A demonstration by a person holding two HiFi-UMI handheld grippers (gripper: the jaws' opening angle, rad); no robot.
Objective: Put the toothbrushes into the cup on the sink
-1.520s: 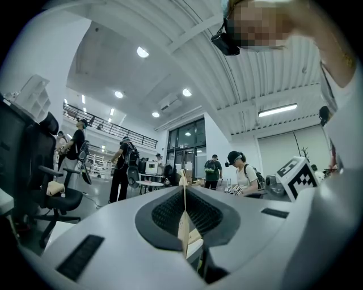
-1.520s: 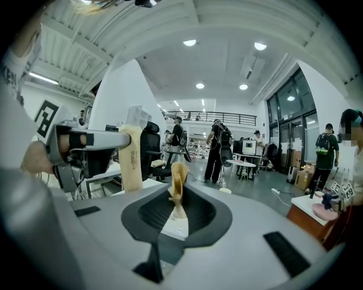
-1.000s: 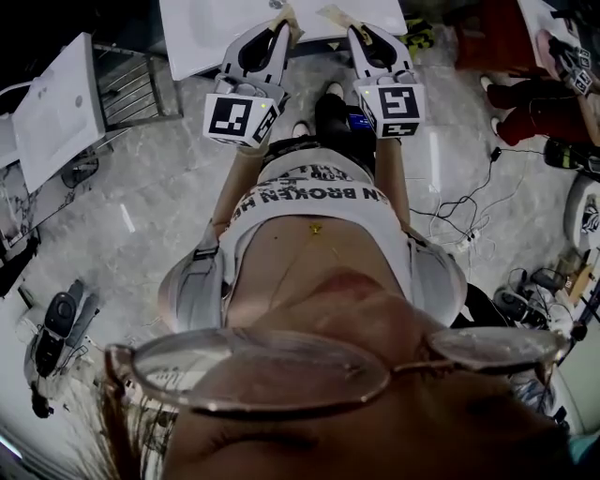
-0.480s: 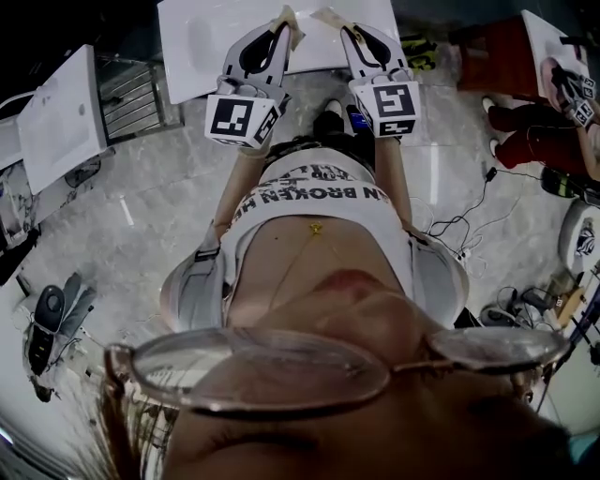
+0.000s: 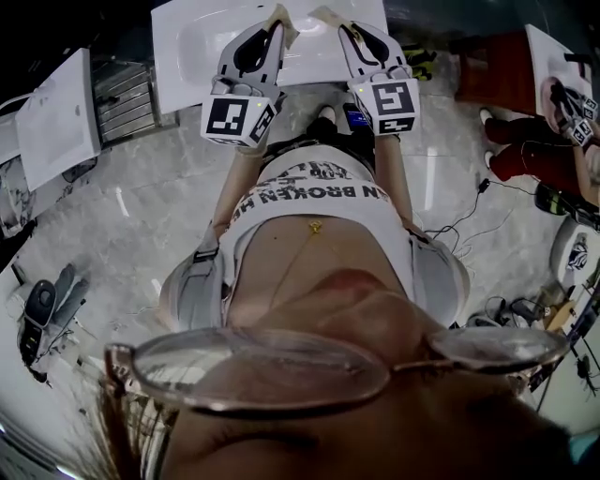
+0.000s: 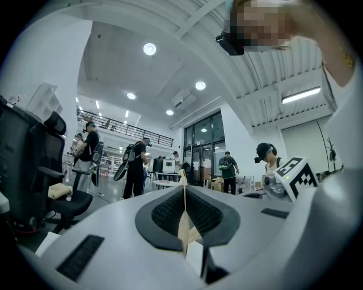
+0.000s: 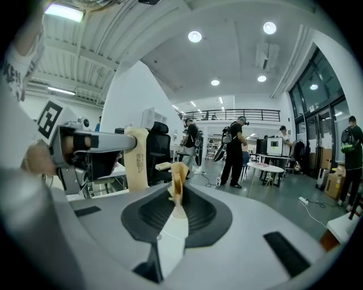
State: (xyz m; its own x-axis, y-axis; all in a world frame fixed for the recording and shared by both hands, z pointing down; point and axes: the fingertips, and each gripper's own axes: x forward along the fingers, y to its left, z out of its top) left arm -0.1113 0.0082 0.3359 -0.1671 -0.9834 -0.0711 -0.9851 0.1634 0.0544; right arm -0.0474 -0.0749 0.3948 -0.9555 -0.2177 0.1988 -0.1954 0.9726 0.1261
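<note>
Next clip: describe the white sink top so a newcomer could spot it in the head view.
Follow the left gripper and right gripper up from the person's torso. The sink top is the white slab under their tips at the top edge. Unlike the white panel at far left, it lies straight ahead.

The left tongs (image 6: 184, 184) and right tongs (image 7: 177, 187) have smooth, matt light-grey plastic shells. Each has a black, finely ribbed, rubbery-looking inset around the jaws and tan, paper-like tape on the tips, crumpled on the right pair. Their marker cubes (image 5: 239, 117) look matt, white with black print. The sink (image 5: 187, 56) is smooth and white with a soft sheen. The floor (image 5: 141, 216) is grey, veined like stone, and polished enough to catch light streaks. The shirt (image 5: 319, 202) is white cloth; the glasses (image 5: 253, 375) have thin metal rims.
</note>
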